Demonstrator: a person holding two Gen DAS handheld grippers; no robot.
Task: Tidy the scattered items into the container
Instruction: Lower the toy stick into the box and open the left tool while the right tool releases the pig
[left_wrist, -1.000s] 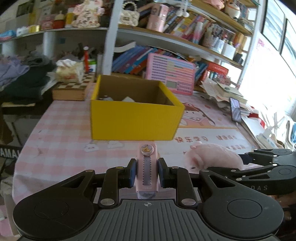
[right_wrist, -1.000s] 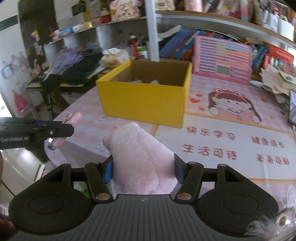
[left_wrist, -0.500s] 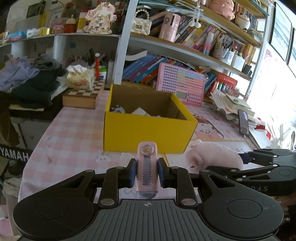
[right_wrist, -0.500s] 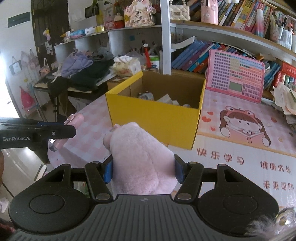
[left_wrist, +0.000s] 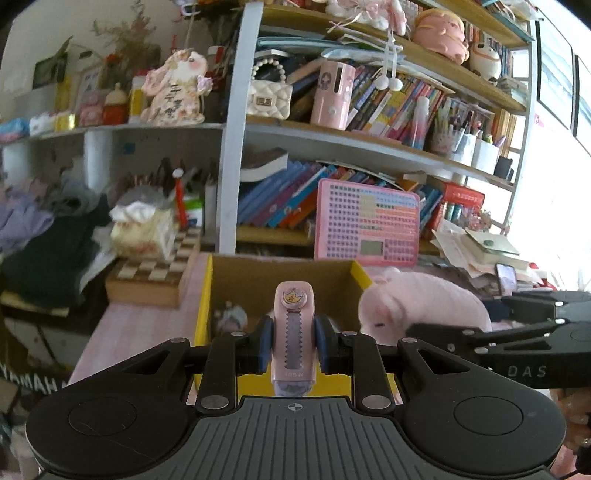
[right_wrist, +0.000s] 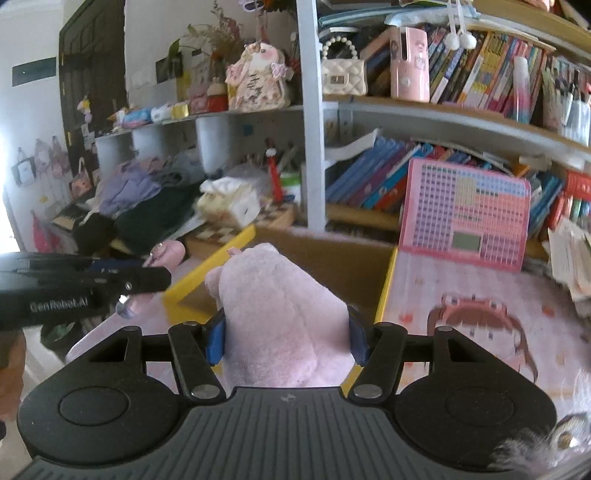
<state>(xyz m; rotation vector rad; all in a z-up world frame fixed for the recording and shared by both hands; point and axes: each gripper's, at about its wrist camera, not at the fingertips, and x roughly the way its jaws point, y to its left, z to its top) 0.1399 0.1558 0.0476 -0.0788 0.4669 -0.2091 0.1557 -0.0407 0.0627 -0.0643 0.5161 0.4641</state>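
Jaws of the left gripper (left_wrist: 293, 341) clamp a slim pink plastic correction-tape case (left_wrist: 294, 334) over the open yellow cardboard box (left_wrist: 204, 295), beside the right gripper (right_wrist: 286, 341), lettered "DAS", squeezing a fluffy pink plush toy (right_wrist: 280, 314), the pink keyboard tablet (left_wrist: 367, 223) propped behind.

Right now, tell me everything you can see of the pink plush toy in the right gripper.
The pink plush toy is a soft, fuzzy, pale pink animal with small ears and a rounded snout, seen best from the left wrist. The right gripper is shut on its body, blue pads pressing both flanks. It hangs in the air, head forward, over the near right corner of the yellow cardboard box, touching nothing else visible.
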